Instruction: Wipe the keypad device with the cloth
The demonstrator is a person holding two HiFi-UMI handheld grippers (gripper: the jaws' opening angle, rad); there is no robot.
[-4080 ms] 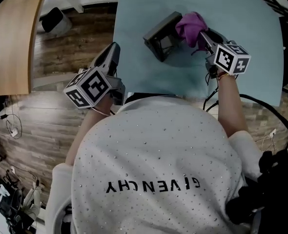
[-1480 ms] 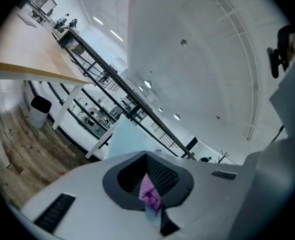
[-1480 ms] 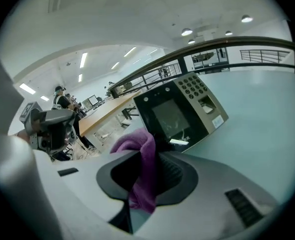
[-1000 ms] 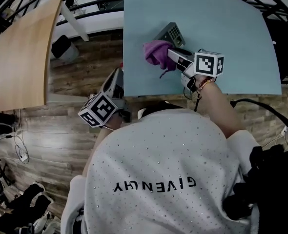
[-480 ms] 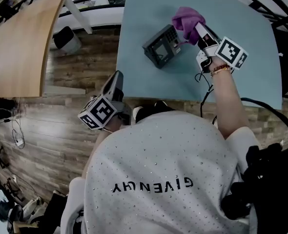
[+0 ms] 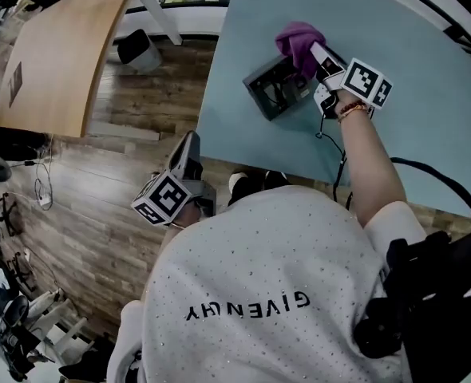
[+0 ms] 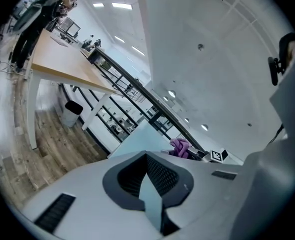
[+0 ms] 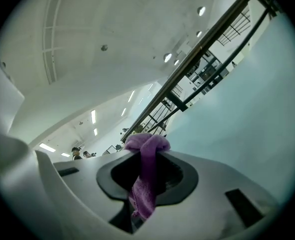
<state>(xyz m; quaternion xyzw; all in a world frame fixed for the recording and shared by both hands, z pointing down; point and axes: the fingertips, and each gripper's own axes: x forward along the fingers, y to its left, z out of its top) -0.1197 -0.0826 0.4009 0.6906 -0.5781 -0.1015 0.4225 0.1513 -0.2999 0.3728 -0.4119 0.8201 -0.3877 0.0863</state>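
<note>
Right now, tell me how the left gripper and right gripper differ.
The right gripper pinches the purple cloth in its fingers; the left gripper has its fingers shut on nothing. The right gripper is at the keypad device on the table; the left gripper hangs beyond the table's edge. Both carry marker cubes.

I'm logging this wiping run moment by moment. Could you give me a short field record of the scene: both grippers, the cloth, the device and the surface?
right gripper: shut on the purple cloth, reaching over the keypad device
purple cloth: bunched past the jaw tips, overlapping the device's far corner; contact looks likely
keypad device: lying on the blue table, toward its left side
left gripper: shut, nothing between the jaws, held off the table over the wood floor
</note>
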